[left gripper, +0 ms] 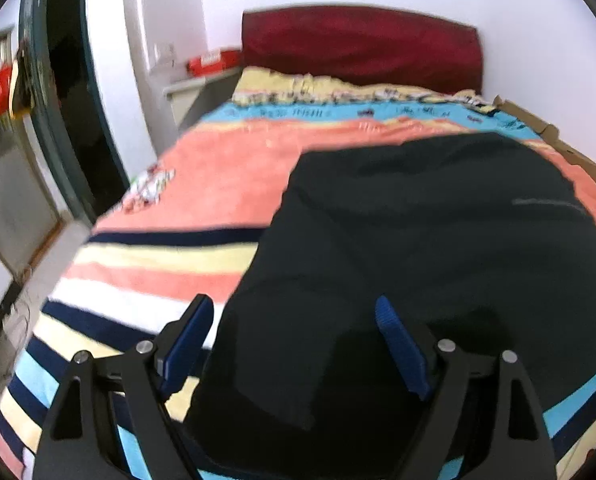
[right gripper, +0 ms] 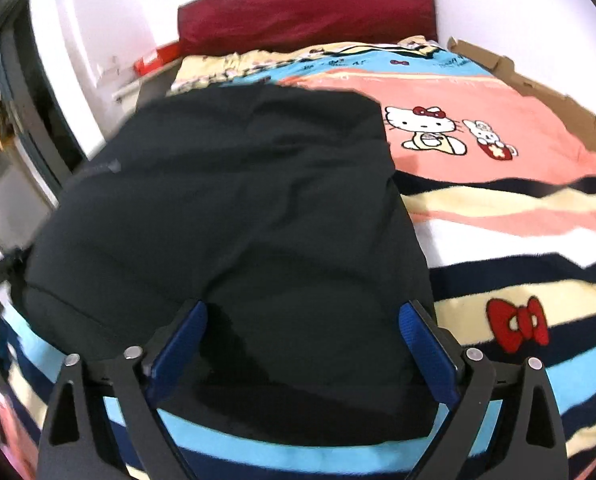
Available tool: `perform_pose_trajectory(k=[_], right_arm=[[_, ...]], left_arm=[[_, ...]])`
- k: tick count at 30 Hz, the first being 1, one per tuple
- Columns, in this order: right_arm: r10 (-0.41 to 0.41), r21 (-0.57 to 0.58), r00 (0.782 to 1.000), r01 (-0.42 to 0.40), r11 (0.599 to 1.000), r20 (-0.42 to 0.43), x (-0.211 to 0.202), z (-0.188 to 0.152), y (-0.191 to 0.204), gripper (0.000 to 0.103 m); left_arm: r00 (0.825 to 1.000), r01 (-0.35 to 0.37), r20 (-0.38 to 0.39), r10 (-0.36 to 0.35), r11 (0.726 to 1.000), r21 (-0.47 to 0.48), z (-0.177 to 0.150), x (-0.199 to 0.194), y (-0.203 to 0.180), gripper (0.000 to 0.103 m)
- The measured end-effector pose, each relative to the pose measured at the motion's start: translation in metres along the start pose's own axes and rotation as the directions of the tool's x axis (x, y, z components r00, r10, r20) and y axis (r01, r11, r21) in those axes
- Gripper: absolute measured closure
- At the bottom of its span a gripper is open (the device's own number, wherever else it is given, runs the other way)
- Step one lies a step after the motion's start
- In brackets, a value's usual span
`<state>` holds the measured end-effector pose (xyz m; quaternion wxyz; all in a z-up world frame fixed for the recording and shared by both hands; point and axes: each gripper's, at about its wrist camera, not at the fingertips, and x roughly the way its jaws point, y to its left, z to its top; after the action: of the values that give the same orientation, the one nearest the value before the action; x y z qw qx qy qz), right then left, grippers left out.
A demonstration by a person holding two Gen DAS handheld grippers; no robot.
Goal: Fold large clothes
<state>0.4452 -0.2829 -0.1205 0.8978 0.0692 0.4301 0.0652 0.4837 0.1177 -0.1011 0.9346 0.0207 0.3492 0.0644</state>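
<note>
- The dark garment (left gripper: 438, 240) lies on the bed, spread over the striped blanket (left gripper: 158, 264), already doubled into a bulky block; its near edge sits close to the foot of the bed in both wrist views.
- The left tongs (left gripper: 294, 344) are released: the blue pads stand wide apart and only the garment's near left corner lies between them, with no cloth pinched.
- The right tongs (right gripper: 304, 344) are likewise released, jaws spread over the near edge of the garment (right gripper: 234, 220), with nothing gripped.
- Risk, single-layer pickup: the fabric is stacked in layers. If a pad closes on the top layer only, the lower layers will probably stay on the blanket and the fold will open.
- Risk, blanket capture: the left tongs straddle the boundary between garment and blanket. A closure there could take the blanket with the cloth and drag the bedding.
- Risk, uneven lift: if the two tongs grip at different depths from the edge, the next fold is likely to come out skewed.
- Risk, slide-off: the garment's near edge is close to the bed's edge; a pull toward the person could tip it off.
- Outward items are well apart from the garment: the dark red headboard (right gripper: 310, 8), the cardboard strip (right gripper: 538, 88) along the far side and the red box (left gripper: 214, 60) beside the bed pose no evident hazard.
- Both views are motion-blurred; fine seams and the garment type cannot be determined.
</note>
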Motion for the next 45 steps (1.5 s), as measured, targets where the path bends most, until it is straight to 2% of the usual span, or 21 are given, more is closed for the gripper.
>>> perform_pose_trajectory(k=[3,6,10,13,17,22,24,27,29,31,34,38,41,44,45], right_arm=[[0.052,-0.037,0.997,-0.05,0.998,0.057,-0.012,0.016,0.025,0.008],[0.087,-0.117,0.994,-0.079,0.99,0.07,-0.004,0.034,0.058,0.008],[0.145,-0.136,0.989,-0.138,0.981,0.041,0.025,0.066,0.094,0.008],[0.171,-0.139,0.985,-0.167,0.976,0.013,0.054,0.103,0.116,0.008],[0.153,-0.085,0.986,-0.157,0.984,-0.061,0.101,0.144,0.115,0.008],[0.075,-0.043,0.993,-0.08,0.996,-0.096,0.131,0.167,0.088,0.007],[0.047,-0.02,0.994,-0.049,0.999,-0.101,0.137,0.167,0.068,0.007],[0.044,0.059,0.994,-0.038,0.998,-0.1,0.141,0.163,0.034,0.007],[-0.019,0.073,0.996,0.025,0.997,-0.088,0.134,0.162,0.02,0.007],[-0.054,0.061,0.998,0.057,0.997,-0.039,0.119,0.159,0.016,0.008],[0.015,0.042,0.999,-0.017,0.999,0.052,0.086,0.144,0.022,0.008],[0.127,0.01,0.986,-0.129,0.992,0.108,0.059,0.114,0.034,0.008],[0.133,-0.025,0.986,-0.131,0.991,0.098,0.059,0.086,0.036,0.008],[0.144,-0.011,0.985,-0.144,0.99,0.092,0.063,0.072,0.03,0.008],[0.126,-0.024,0.987,-0.124,0.992,0.097,0.06,0.067,0.027,0.008]], left_arm=[[0.999,0.035,0.027,-0.036,0.999,0.009,0.017,-0.006,-0.014,0.02],[0.996,0.089,0.018,-0.089,0.996,0.002,0.041,0.004,-0.033,0.02],[0.99,0.131,-0.062,-0.13,0.991,0.014,0.071,0.04,-0.059,0.02],[0.979,0.159,-0.129,-0.158,0.987,-0.009,0.097,0.074,-0.076,0.02],[0.967,0.158,-0.202,-0.156,0.987,-0.009,0.122,0.115,-0.091,0.02],[0.955,0.153,-0.254,-0.156,0.988,-0.032,0.132,0.152,-0.087,0.02],[0.951,0.129,-0.273,-0.143,0.989,-0.069,0.13,0.165,-0.074,0.02],[0.94,0.128,-0.296,-0.168,0.98,-0.15,0.128,0.172,-0.053,0.02],[0.953,0.1,-0.268,-0.137,0.984,-0.15,0.128,0.162,-0.044,0.02],[0.968,0.095,-0.221,-0.122,0.987,-0.132,0.125,0.147,-0.041,0.02],[0.983,0.122,-0.127,-0.133,0.989,-0.088,0.115,0.11,-0.038,0.02],[0.983,0.161,-0.075,-0.167,0.983,-0.082,0.089,0.079,-0.036,0.02],[0.989,0.134,-0.046,-0.137,0.989,-0.056,0.07,0.07,-0.038,0.02],[0.993,0.112,-0.023,-0.113,0.993,-0.041,0.047,0.066,-0.039,0.02],[0.994,0.109,-0.017,-0.11,0.993,-0.042,0.043,0.065,-0.039,0.02]])
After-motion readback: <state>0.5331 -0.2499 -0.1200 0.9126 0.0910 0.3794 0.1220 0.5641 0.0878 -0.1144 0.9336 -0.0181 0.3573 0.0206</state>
